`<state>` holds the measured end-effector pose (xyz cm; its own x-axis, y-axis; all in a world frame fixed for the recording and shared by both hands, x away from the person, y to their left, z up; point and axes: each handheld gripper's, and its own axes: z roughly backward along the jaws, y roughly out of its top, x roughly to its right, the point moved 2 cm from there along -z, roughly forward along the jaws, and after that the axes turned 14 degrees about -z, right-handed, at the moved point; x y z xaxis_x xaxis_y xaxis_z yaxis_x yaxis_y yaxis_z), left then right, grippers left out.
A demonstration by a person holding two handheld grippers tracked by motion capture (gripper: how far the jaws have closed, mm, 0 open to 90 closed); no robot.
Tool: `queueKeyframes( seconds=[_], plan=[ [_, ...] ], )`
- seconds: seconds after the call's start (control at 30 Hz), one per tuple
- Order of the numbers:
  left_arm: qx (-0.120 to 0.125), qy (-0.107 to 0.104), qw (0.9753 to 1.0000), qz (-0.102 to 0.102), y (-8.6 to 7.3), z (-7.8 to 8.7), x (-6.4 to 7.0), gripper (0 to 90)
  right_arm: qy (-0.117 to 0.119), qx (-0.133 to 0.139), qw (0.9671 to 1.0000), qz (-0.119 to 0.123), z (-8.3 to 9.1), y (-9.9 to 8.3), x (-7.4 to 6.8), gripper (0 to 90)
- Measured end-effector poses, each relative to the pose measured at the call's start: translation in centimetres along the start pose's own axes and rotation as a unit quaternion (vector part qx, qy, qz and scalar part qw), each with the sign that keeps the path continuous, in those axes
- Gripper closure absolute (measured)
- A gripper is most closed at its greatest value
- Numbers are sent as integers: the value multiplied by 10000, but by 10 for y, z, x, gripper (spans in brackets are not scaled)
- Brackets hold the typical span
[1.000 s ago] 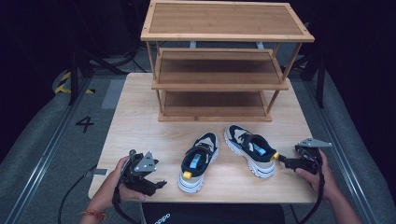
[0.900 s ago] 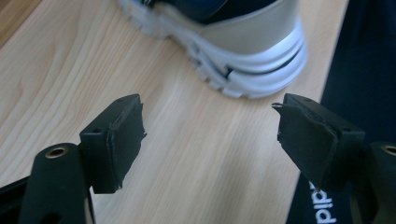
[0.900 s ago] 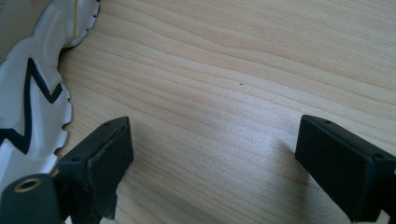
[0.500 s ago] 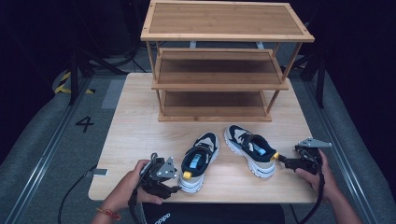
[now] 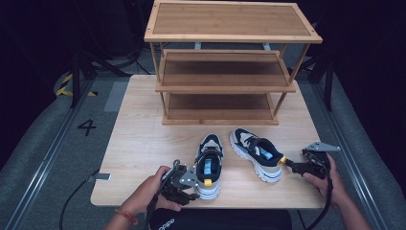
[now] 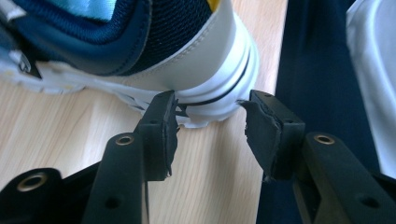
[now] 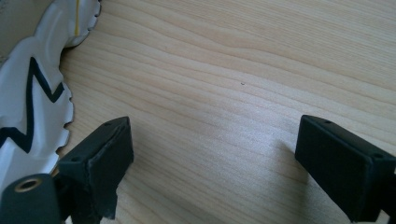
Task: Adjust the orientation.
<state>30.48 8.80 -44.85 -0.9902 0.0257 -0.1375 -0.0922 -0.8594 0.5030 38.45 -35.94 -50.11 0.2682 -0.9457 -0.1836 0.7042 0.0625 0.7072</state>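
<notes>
Left gripper (image 5: pixel 195 187): held at near edge of table (image 5: pixel 139 143), just beside heel of left shoe; jaws spread, nothing between them.
Left gripper, own view (image 6: pixel 210 116): jaw tips level with white heel sole of left shoe (image 6: pixel 154 51); left tip at or touching the sole edge, right tip just clear of it; contact not certain. Bare wood under the gap; table edge and dark clothing at right.
Left hand (image 5: pixel 148 191): wrapped around gripper body from below-left; red and orange band on wrist; cable trailing off toward the floor at left.
Left shoe (image 5: pixel 209 165): flat on its sole, near front edge of table, left of centre; toe toward shelf rack, heel toward person; navy upper, white sole, light blue insole, yellow heel tab.
Shelf rack (image 5: pixel 230 62): wooden, three tiers, upright at far half of table, well apart from both shoes.
Right shoe (image 5: pixel 256 153): flat on its sole, just beside left shoe, apart from it; toe angled toward far left, heel toward near right.
Right gripper (image 5: pixel 289 165): low over table at right, tips just beside heel of right shoe; jaws spread wide, gripping nothing.
Right gripper, own view (image 7: pixel 210 158): bare table between jaws; scalloped white sole edge of right shoe (image 7: pixel 28 102) beside left jaw.
Right hand (image 5: pixel 330 179): closed around gripper body at near right corner of table.
</notes>
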Motion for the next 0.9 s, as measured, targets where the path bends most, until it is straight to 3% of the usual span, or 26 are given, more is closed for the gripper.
queueKeyframes(
  seconds=[0.23, 0.33, 0.43, 0.53, 0.67, 0.73, 0.9],
  plan=[
    [-13, -117, 9997, -229, 17, -7, 1, 537, 2, 1, 10000, 1, 0, 0, 0, 116],
    [161, -49, 9997, -164, 21, 5, 0, 507, -1, 4, 10000, 1, 0, 0, 0, 116],
    [222, 63, 9995, -225, 27, 18, 1, 490, -1, 3, 10000, 0, 0, 0, 0, 116],
    [454, 228, 9983, -272, 46, 36, -1, 463, -2, 3, 10000, 1, 0, 0, 0, 116],
    [384, 270, 9982, -385, 59, 38, -5, 438, -5, 6, 10000, 2, 0, 0, 0, 117],
    [218, 182, 9986, -438, 67, 33, -13, 435, -5, 12, 10000, 10, 0, 0, 0, 117],
    [-32, -61, 9994, -349, 73, 18, -22, 432, -4, 14, 10000, 14, 0, 0, 0, 116]
  ],
)
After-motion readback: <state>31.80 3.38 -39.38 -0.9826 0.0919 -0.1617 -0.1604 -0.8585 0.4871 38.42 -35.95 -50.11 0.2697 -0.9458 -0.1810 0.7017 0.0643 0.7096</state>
